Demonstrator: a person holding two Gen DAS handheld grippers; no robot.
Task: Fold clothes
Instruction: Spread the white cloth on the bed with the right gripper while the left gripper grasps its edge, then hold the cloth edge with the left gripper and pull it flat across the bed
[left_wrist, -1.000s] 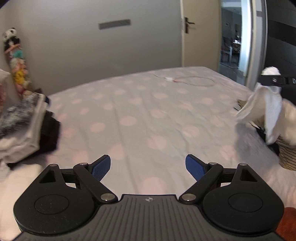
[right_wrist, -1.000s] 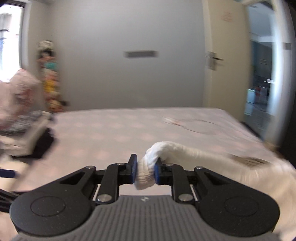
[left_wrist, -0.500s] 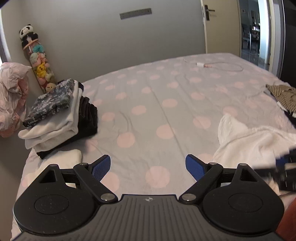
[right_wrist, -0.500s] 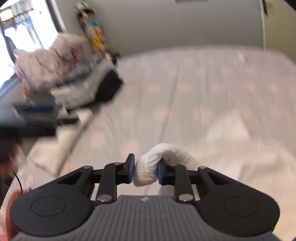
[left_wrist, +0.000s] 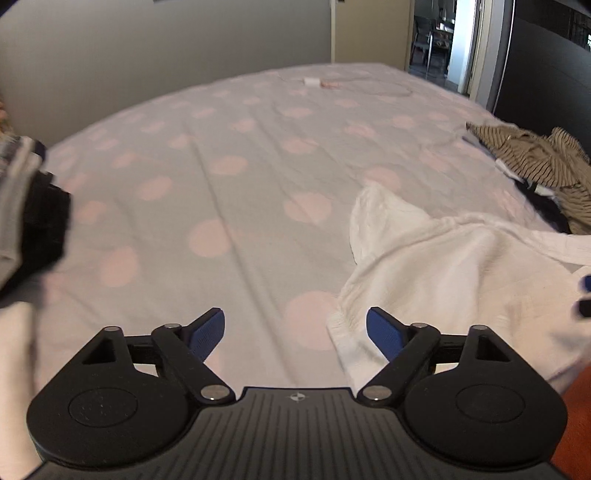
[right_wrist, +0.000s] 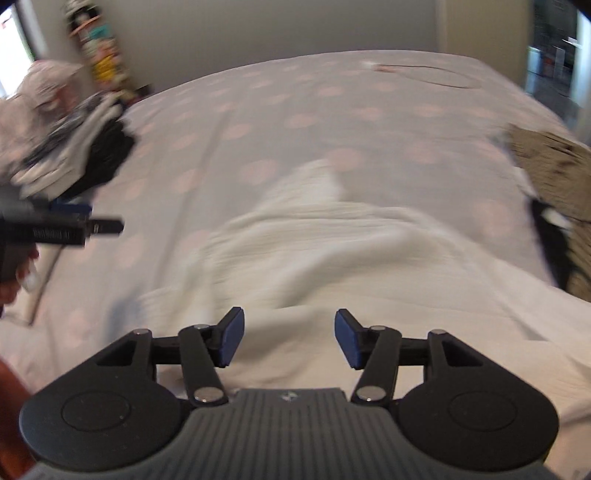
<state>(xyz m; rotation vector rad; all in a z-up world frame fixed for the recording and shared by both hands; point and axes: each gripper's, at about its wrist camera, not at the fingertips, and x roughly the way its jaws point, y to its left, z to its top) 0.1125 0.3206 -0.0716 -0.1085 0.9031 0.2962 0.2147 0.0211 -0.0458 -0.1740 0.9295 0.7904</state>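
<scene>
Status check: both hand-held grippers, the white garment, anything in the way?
Left hand-held gripper open, empty. Right hand-held gripper open over white garment, which lies rumpled on the bed. Striped clothes beside it; nothing in the way.

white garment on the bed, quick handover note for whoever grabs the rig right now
Left gripper: open, empty, low over the bed beside the garment's near-left edge.
Right gripper: open, empty, over the white garment.
Garment lies rumpled and unfolded on the polka-dot sheet.
Done: folded stack at far left.
Left: spread and fold the white garment, then the striped pile at right.
</scene>
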